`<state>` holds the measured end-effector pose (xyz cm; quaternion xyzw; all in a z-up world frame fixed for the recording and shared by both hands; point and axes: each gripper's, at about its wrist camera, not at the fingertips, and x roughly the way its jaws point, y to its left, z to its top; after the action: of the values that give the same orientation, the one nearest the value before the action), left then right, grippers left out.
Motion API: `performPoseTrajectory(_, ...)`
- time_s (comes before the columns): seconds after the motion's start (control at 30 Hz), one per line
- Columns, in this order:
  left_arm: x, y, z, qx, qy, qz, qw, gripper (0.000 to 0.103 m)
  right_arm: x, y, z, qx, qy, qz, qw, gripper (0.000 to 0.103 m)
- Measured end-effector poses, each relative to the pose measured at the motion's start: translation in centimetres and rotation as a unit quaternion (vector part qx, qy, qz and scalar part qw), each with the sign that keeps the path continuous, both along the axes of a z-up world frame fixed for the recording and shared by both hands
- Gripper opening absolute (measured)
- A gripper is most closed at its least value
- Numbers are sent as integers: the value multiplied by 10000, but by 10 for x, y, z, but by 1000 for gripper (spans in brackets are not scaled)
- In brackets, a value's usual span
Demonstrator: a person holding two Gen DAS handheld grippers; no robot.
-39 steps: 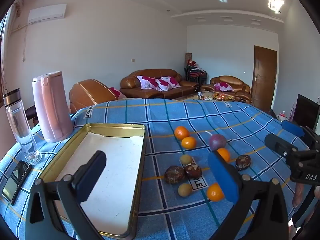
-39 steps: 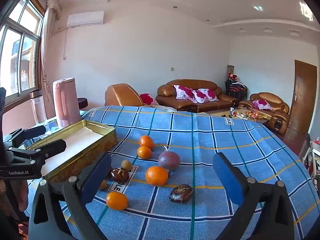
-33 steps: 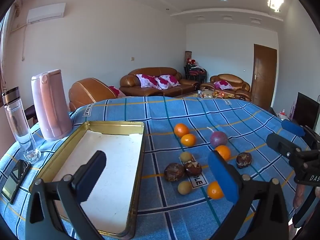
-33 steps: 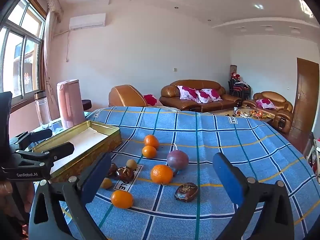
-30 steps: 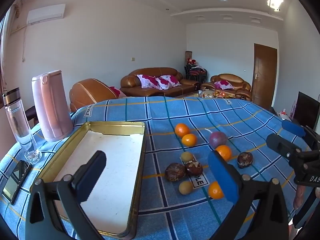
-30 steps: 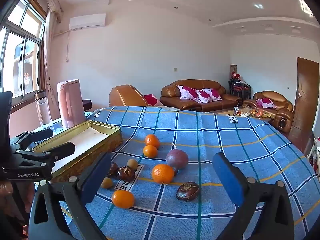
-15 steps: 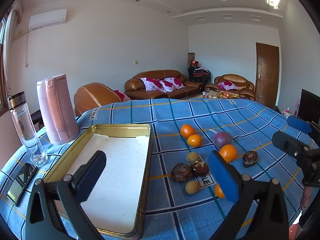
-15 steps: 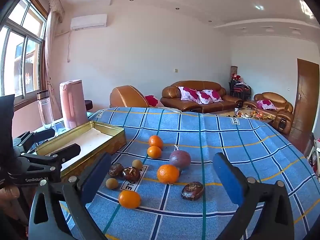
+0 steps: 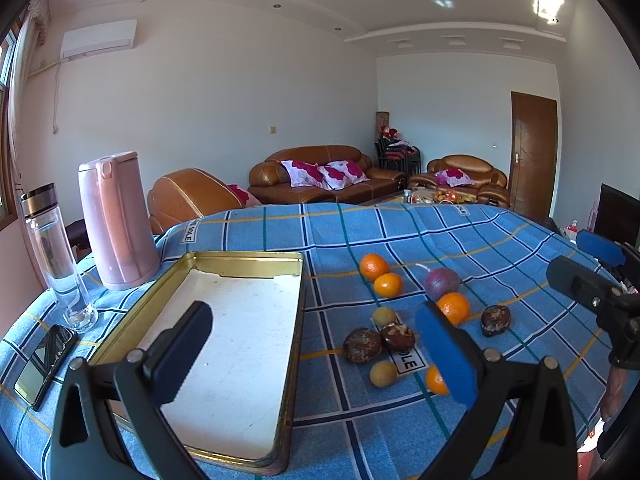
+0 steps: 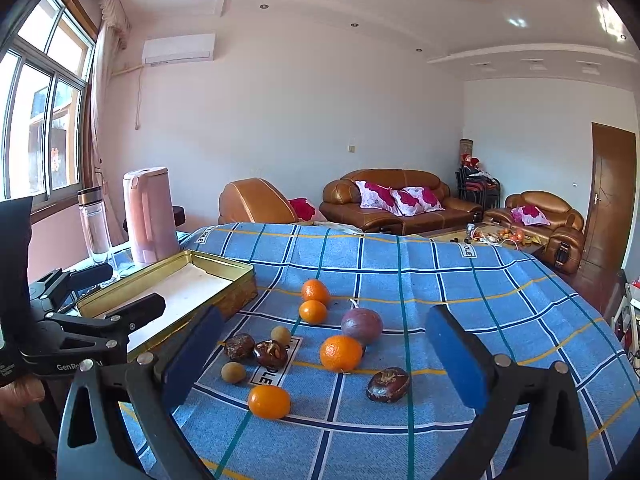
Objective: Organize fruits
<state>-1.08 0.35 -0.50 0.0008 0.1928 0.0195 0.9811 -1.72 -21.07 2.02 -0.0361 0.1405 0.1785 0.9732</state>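
Both the left claw point(image 9: 316, 354) and the right claw point(image 10: 324, 354) hang spread wide and hold nothing. The fruits point(image 10: 341, 353) lie loose on the worktop point(image 10: 480, 288), just right of the tin point(image 9: 244, 258).

White walls, recessed ceiling w/ downlights. Brown leather sofa point(image 10: 394, 202) w/ pink floral cushions on far wall, matching armchair point(image 10: 542, 214) to its right. Wooden door point(image 10: 612, 184) at right; window point(image 10: 38, 108) at left, AC unit point(image 10: 179, 49) near it.
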Motion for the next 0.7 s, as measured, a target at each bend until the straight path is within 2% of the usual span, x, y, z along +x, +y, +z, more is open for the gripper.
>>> performPoseTrajectory(0.7, -1, 1, -4, 28, 24, 21, 10000, 103, 0, 1, -7, 105, 75, 55, 9999, 102)
